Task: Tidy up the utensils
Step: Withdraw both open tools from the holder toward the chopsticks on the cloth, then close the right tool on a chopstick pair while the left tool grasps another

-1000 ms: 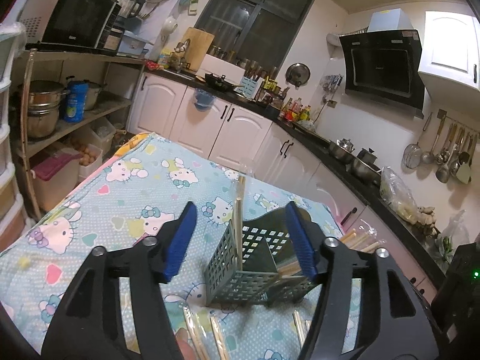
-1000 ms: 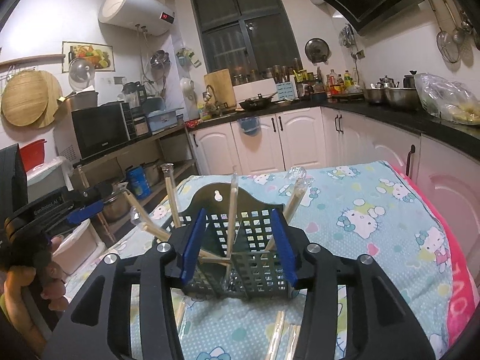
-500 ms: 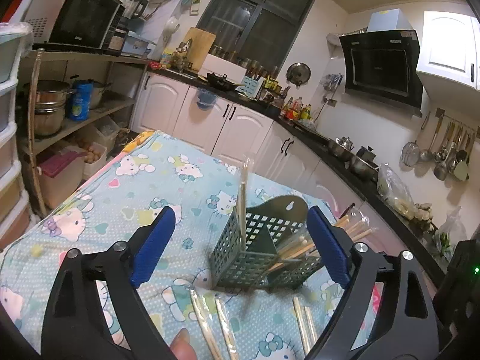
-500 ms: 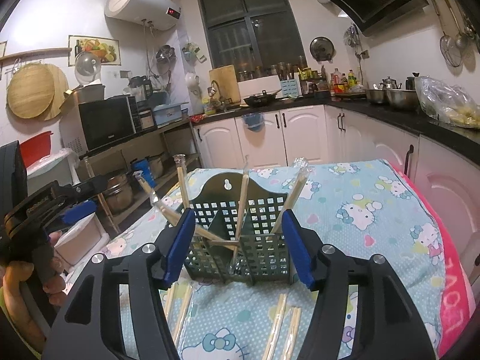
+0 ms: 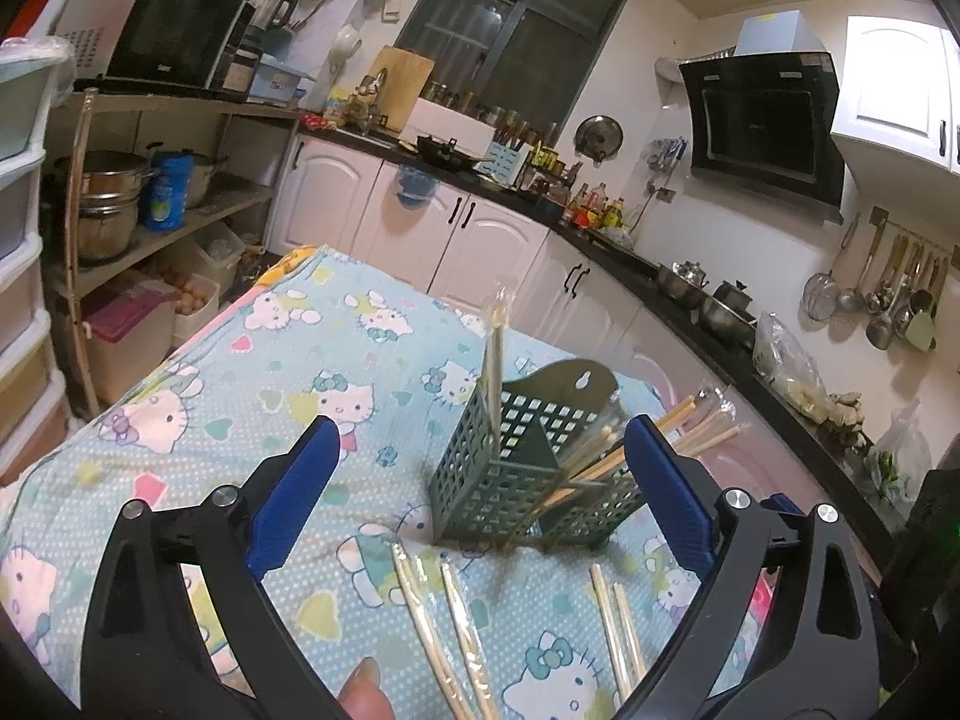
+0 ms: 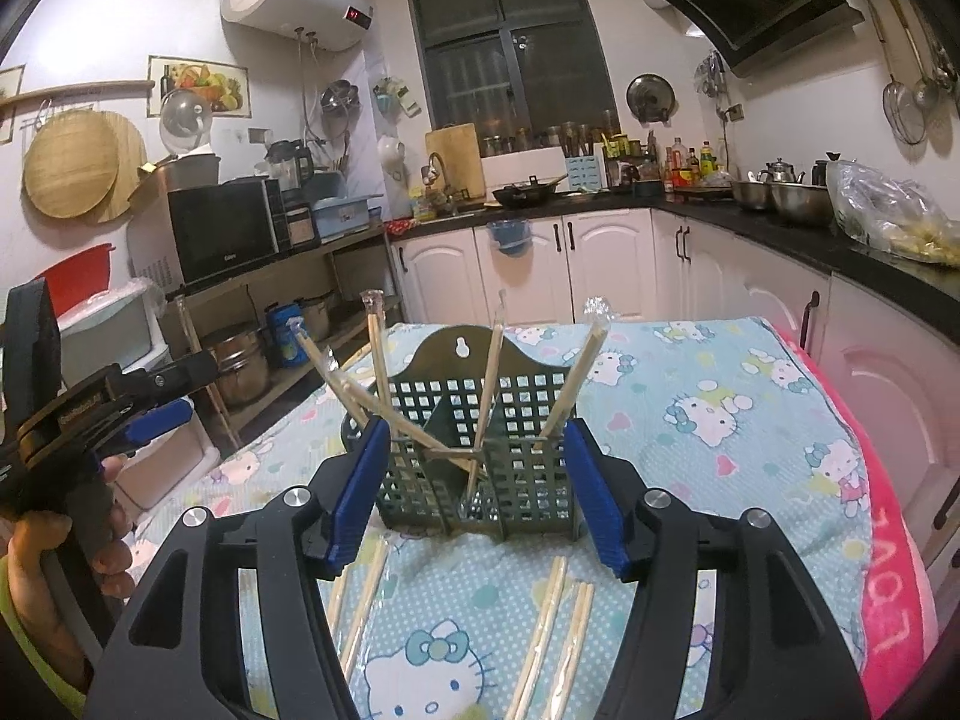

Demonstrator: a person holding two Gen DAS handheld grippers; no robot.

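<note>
Left gripper (image 5: 480,480) has its jaws spread wide, nothing between the blue pads; they have just been opening, and the green utensil basket (image 5: 516,480) sits beyond and between the fingertips, not touched. Right gripper (image 6: 474,492) is part open, jaws just been widening too, blue pads either side of the basket's (image 6: 480,468) front but not pressing on it as far as the view shows. The basket stands upright on the Hello Kitty tablecloth (image 6: 690,408), has a divider, holds several wrapped chopsticks (image 6: 570,384) leaning at angles out of its compartments. In the left view one chopstick (image 5: 495,360) stands nearly vertical at the basket's near-left corner, others fan out to the right. Loose wrapped chopstick pairs (image 6: 546,630) lie flat on the cloth in front of the basket, two groups, left (image 5: 444,630) and right (image 5: 618,624). A hand (image 6: 66,546) grips the left gripper's handle at the right view's left edge. Kitchen counter with white cabinets (image 6: 534,270) behind, microwave (image 6: 222,234) on a shelf to the left.
</note>
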